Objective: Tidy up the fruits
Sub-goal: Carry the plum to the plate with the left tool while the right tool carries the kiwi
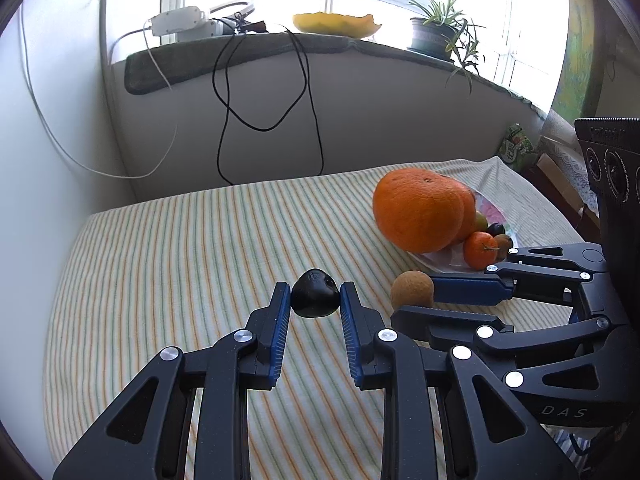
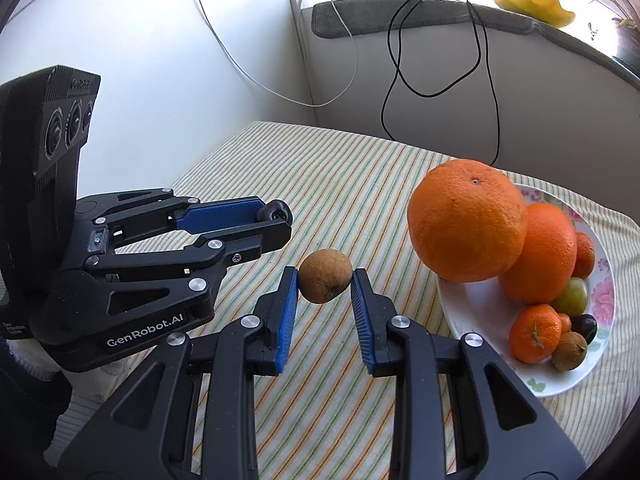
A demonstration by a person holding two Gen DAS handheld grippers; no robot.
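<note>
Pinching a small dark fruit [image 1: 314, 294] between its blue pads, the left claw [image 1: 315, 300] was clenched on it above the striped cloth [image 1: 180, 248] that covered the desk; in the right wrist view the same fruit [image 2: 274, 212] showed only as a dark tip at the end of that claw [image 2: 276, 220]. Just to its right, the right claw [image 2: 325, 286] was grasping a round brown fruit [image 2: 325, 276], both pads pressed against its sides; from the left wrist view this fruit [image 1: 412, 290] sat between the right claw's [image 1: 424, 294] fingers, near the plate's edge.

The white flowered plate [image 2: 604, 292] lay at the right of the cloth. On it a large orange [image 2: 466, 220] rested on top of a second orange [image 2: 548, 252], with a mandarin [image 2: 536, 332] at the near rim, a green grape [image 2: 574, 300], a dark plum-like fruit [image 2: 586, 326] and a small brown fruit [image 2: 570, 350] beside it. Another small orange fruit [image 2: 585, 254] showed behind the second orange.

Far off, a black cable [image 1: 240, 92] and a white cable [image 1: 100, 152] hung from the windowsill [image 1: 240, 46], which carried a yellow dish [image 1: 336, 24], a potted plant [image 1: 438, 26] and a white adapter [image 1: 180, 20].
</note>
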